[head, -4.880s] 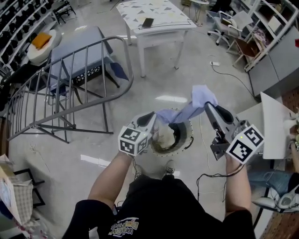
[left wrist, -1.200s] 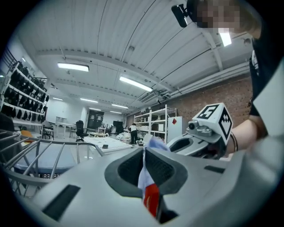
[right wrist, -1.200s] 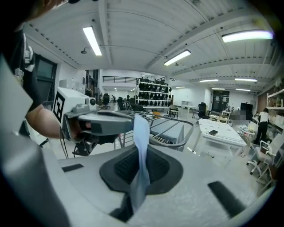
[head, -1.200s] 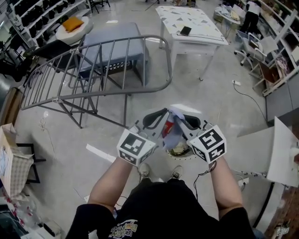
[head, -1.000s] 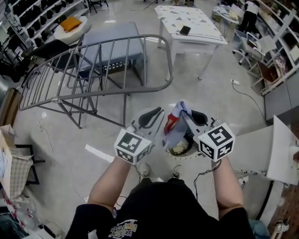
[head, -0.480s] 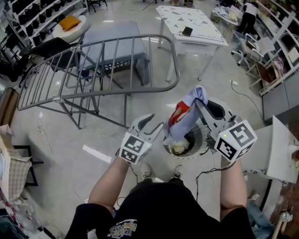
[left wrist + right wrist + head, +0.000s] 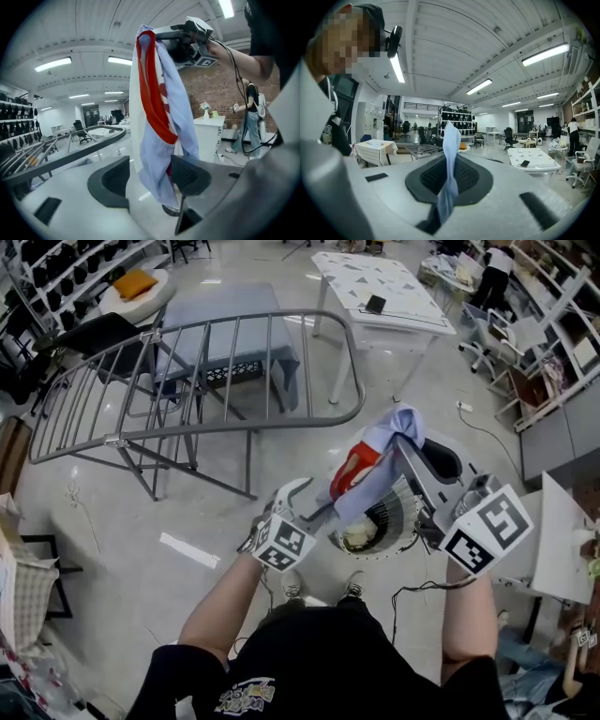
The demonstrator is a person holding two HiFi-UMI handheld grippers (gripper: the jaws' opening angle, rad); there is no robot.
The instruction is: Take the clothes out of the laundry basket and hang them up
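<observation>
While the right gripper (image 7: 401,440) stands right of centre in the head view, its jaws are closed tight on the top edge of the garment (image 7: 367,474), a pale blue piece with a red band. Its own view confirms the grip: a thin fold of blue cloth is pinched between the dark pads (image 7: 466,176), and a tip of it stands up above them. From that hold the garment hangs down and to the left, at frame centre, over the basket (image 7: 405,519).

The left gripper (image 7: 307,501) sits lower, just left of centre, beside the garment's lower end. Its jaws have just been opening and now stand wide apart. In the left gripper view the hanging tail of the garment falls between the two pads (image 7: 111,180), nearer the right-hand one. Neither pad presses on it, and contact with the right-hand pad cannot be settled. The right gripper shows at the top of that view, holding the cloth from above.

The basket is round, with a wire wall, and stands on the floor (image 7: 141,521) at lower centre, just ahead of the person's shoes (image 7: 352,589). A yellowish cloth (image 7: 356,538) lies inside it.

The rack (image 7: 187,371), grey metal with fanned rails, fills the upper left of the head view, well apart from both grippers. A white table (image 7: 403,320) with a phone (image 7: 374,304) on it stands at top, right of centre.
</observation>
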